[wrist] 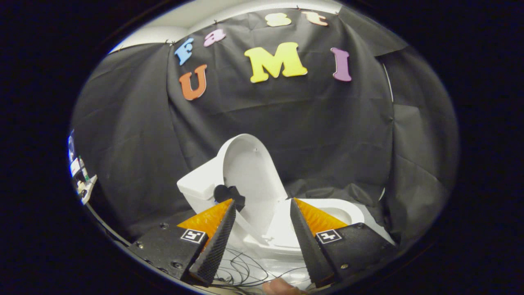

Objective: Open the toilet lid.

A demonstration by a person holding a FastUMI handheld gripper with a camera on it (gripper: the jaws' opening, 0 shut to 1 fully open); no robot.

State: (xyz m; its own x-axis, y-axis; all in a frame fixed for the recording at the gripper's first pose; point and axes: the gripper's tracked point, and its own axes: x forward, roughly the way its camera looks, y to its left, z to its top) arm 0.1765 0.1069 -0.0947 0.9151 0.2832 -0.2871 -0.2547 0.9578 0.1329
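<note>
A white toilet stands just ahead of my fingers. Its lid (pixel 250 172) is raised upright and leans back against the white tank (pixel 200 184). The seat and bowl (pixel 339 211) lie flat beyond the right finger. My gripper (pixel 264 203) is open, and nothing is between its fingers; the lid's lower part shows through the gap. A small black piece (pixel 228 193) sits on the toilet's side by the left fingertip.
Black cloth forms the booth's wall behind and around the toilet. Thin dark cables (pixel 245 272) lie on the white surface under the fingers. A fingertip of a person's hand (pixel 282 287) shows below the gripper. Some cluttered shelving (pixel 82 180) is far off past the left finger.
</note>
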